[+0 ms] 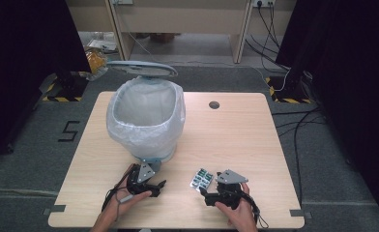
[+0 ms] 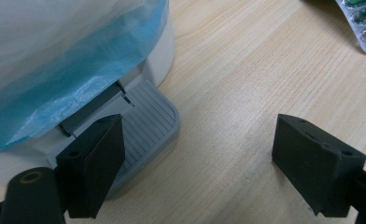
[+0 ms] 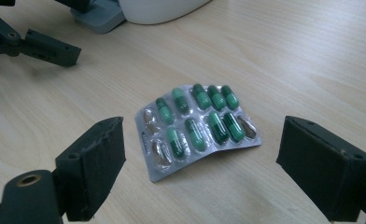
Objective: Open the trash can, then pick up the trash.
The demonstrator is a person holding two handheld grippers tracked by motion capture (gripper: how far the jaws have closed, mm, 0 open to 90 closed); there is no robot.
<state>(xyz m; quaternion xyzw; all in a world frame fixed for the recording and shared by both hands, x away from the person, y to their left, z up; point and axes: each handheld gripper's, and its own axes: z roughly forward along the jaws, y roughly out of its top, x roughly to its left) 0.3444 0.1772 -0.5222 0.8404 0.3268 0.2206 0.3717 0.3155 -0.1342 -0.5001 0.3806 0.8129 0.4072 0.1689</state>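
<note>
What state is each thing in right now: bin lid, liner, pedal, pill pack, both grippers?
Bin lid: raised, bin open.
Bin liner: fitted, folded over the rim.
Pedal: left jaw sits over it.
Blister pack: lying on the table, partly used, some pockets empty.
Left gripper: open, nothing between the jaws.
Right gripper: open, pack ahead of its jaws, not gripped.

A blister pack of green capsules lies flat on the pale wooden desk, foil edges slightly curled, two rows of pockets, a few at one end already empty. In the high view the blister pack sits near the front edge, right of the lined pedal bin, whose lid stands open.
</note>
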